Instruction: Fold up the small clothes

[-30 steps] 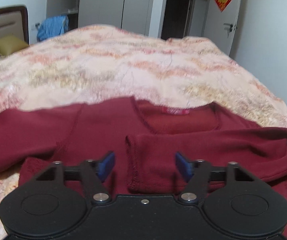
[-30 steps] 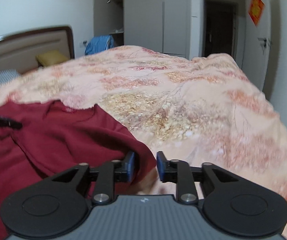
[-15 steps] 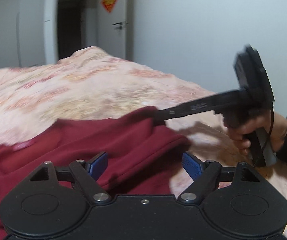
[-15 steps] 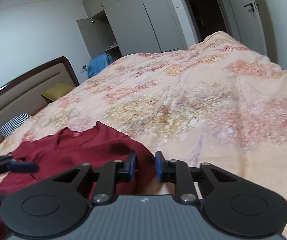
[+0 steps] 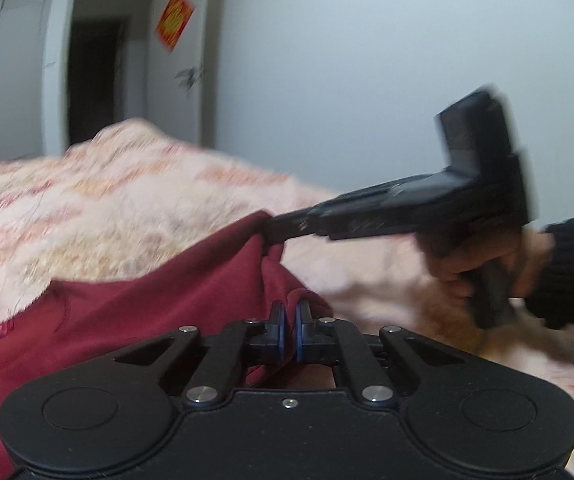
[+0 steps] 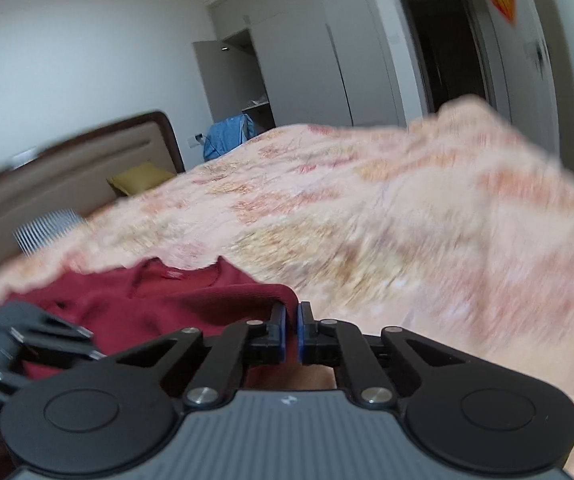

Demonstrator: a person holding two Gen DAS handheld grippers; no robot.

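The dark red knit sweater lies flat on the peach floral bedspread, spreading left of both sets of jaws. The left gripper has just closed its jaws on a raised fold of the sweater's right edge; the right gripper has just pinched the same edge farther along. That edge runs between them, so the fold likely carries it leftward. Only the left wrist view shows the right hand; only the right shows the neckline.
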